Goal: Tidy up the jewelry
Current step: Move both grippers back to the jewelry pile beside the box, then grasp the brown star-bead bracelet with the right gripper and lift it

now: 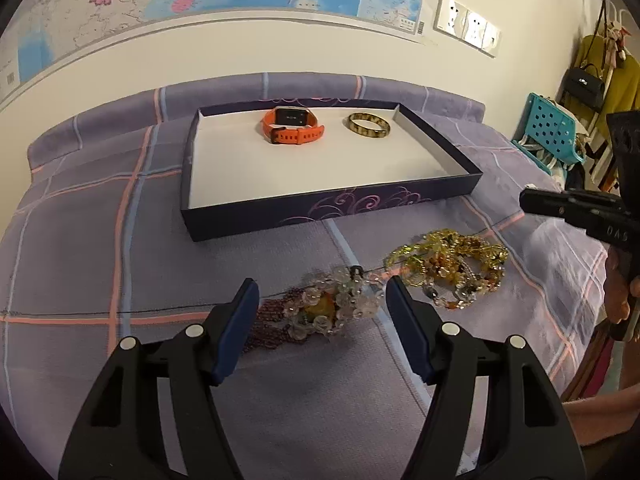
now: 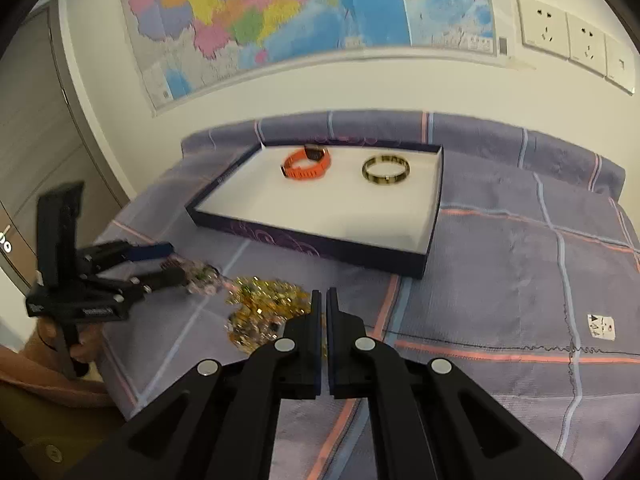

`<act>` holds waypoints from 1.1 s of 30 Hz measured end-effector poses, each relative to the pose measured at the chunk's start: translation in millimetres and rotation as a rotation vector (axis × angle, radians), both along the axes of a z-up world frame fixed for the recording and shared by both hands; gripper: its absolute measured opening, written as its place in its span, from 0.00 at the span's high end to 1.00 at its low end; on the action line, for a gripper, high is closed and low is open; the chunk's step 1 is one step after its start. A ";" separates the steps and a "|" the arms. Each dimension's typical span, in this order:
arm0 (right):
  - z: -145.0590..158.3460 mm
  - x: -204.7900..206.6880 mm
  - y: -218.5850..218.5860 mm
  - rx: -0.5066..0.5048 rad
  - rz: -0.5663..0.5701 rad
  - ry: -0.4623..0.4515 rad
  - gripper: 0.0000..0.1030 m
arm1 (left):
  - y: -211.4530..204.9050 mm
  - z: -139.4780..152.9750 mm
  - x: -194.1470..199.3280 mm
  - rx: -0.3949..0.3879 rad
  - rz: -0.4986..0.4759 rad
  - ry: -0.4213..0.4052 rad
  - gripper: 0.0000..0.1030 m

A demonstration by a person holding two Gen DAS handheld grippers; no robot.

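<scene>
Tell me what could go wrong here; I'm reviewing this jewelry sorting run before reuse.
1. The clear beads and the gold beads lie touching, with a thin thread running between them, so lifting one may drag the other.
2. The right gripper is shut with nothing visibly between its pads; it may have missed the gold beads.
3. The left gripper stands open around loose strands; a pinch could catch only some.

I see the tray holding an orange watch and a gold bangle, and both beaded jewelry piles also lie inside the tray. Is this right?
Not quite. The tray does hold the orange watch and the gold bangle, but the clear beaded piece and the yellow beaded pile lie outside it, on the bedspread in front of the tray. The left wrist view shows this.
</scene>
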State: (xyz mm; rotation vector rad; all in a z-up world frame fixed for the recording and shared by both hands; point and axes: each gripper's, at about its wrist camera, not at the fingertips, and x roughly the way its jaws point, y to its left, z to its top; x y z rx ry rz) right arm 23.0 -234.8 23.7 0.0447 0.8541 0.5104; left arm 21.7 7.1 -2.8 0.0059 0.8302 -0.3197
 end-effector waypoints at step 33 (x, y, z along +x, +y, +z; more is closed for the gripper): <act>51.0 17.5 4.5 0.311 0.113 -0.016 0.93 | -44.7 -0.3 -11.3 -0.035 -0.209 0.000 0.37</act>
